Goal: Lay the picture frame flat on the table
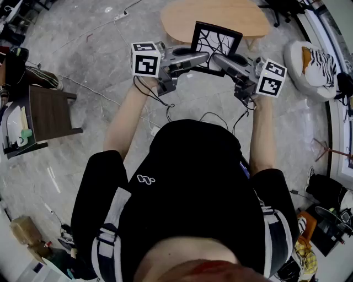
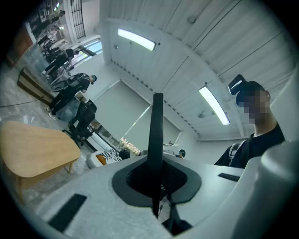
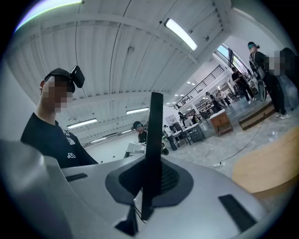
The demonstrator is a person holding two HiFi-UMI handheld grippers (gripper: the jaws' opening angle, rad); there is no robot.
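Observation:
The picture frame, black-edged with a white picture of black lines, stands upright in the air in front of the light wooden table. My left gripper is shut on its lower left part. From the other side, my right gripper is shut on its lower right part. In the left gripper view the frame shows edge-on as a thin black bar rising from the closed left gripper. The right gripper view shows the same bar, the frame, clamped in the right gripper.
A dark side table stands at the left. A white cushion seat with a striped item lies at the right. Cables run across the marble floor. People stand in the background of both gripper views.

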